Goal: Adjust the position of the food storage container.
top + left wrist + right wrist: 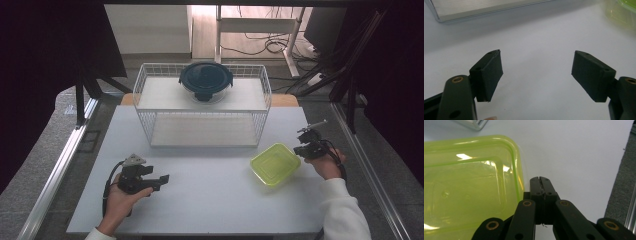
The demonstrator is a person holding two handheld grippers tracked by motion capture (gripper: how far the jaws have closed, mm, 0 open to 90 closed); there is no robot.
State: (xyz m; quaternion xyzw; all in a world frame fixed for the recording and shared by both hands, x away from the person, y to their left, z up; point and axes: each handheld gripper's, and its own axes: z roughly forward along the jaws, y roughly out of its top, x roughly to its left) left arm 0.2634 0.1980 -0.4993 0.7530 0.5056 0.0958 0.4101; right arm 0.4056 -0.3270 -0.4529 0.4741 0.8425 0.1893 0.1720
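Lime-green plastic, the lid (275, 164) lies flat on the white tabletop (210, 200) at the lower right of the high view, just in front of the right corner of the wire rack (202, 107). On the rack's upper shelf, at the top centre of that view, sits a round bowl (206, 80) with a dark lid.

The right gripper (306, 148) is at the lid's right edge with its jaws pressed together and nothing between them; in the right gripper view its closed tips (540, 180) sit just beside the rim of the lid (471, 182), on the bare tabletop side. The left gripper (162, 179) rests low at the lower left of the high view, well apart from the lid, its jaws spread wide and empty, with one pad (489, 75) clear of everything.

My reading is that the lid is about to be picked up. The risk is the shut right gripper: nudged against the thin, slick rim, it would likely push the lid across the smooth tabletop towards the rack instead of catching it. Opened late or too shallow, the jaws might pinch only the lip and let it slip.
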